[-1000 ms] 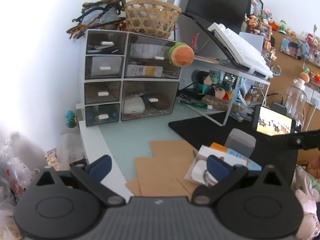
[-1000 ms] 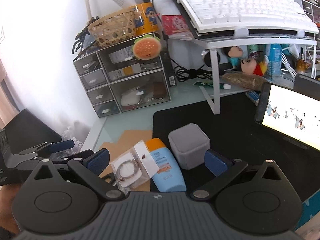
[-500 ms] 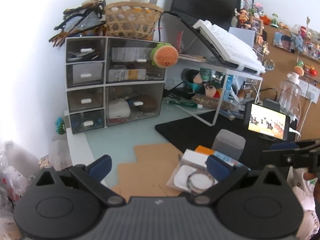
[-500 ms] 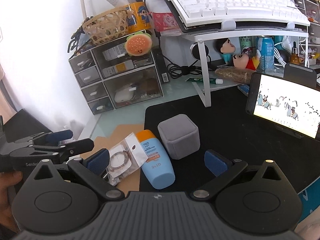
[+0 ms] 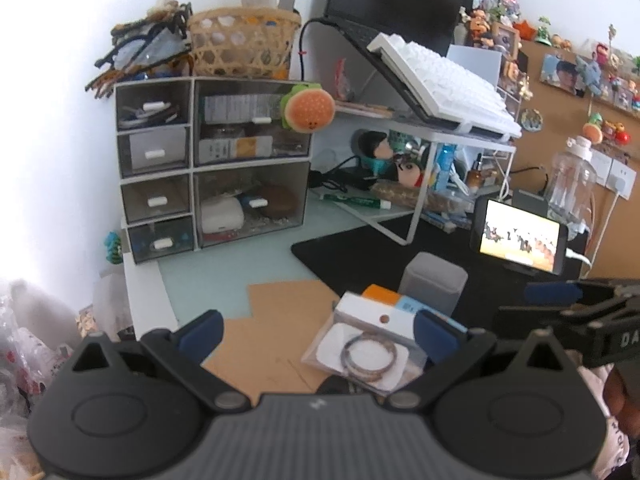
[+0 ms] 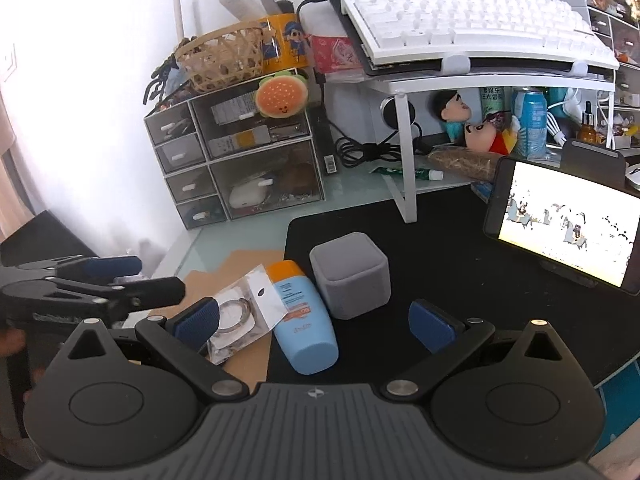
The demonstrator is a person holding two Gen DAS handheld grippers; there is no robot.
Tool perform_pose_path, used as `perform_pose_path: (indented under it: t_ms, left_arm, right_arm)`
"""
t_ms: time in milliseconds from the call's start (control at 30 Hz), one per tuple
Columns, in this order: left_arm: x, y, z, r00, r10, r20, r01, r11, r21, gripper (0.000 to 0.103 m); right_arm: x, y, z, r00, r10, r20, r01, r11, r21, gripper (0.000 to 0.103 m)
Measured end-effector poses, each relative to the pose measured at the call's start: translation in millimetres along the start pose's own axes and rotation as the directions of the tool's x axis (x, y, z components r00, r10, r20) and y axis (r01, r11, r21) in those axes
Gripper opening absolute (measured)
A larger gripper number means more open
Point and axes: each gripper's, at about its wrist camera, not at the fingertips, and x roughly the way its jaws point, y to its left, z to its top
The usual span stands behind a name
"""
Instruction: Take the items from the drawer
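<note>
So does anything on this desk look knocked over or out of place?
Yes, mildly. The blue sunscreen bottle lies on its side, half on the black mat, with a bagged ring leaning on it. The burger plush hangs over the drawer unit's front.

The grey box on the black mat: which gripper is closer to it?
Right. The right gripper sits just before the grey box; the left gripper is off to its left.

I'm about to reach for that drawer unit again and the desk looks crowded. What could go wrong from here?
1. The plush burger toy hangs over the front of the clear drawer unit; reaching fingers may snag it.
2. The clear bracelet packet, blue sunscreen tube and grey velvet box lie just ahead of both open grippers; moving forward low could shove them.
</note>
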Motion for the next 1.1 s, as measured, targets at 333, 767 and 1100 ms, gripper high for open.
perform_pose_path:
  t_ms: [333,767,1100]
  left_arm:
    - [-19,-16,9,0.999,0.033,-0.005,-0.033,0.999,0.004,0.103]
    - [-45,-40,8,0.998,0.060,-0.032,-0.060,0.998,0.006,0.103]
    - [-71,-38,1,0.990,0.142,-0.012,-0.143,0.989,-0.050,0.103]
  right_arm:
    - [-18,-3,-2,0.999,0.036,0.035,-0.037,0.999,0.023,0.103]
    - [-38,11,-21,0.996,0.049,0.075,-0.049,0.999,0.005,0.103]
    - [-42,18,-24,0.992,0.078,0.100,-0.079,0.997,0.002,0.103]
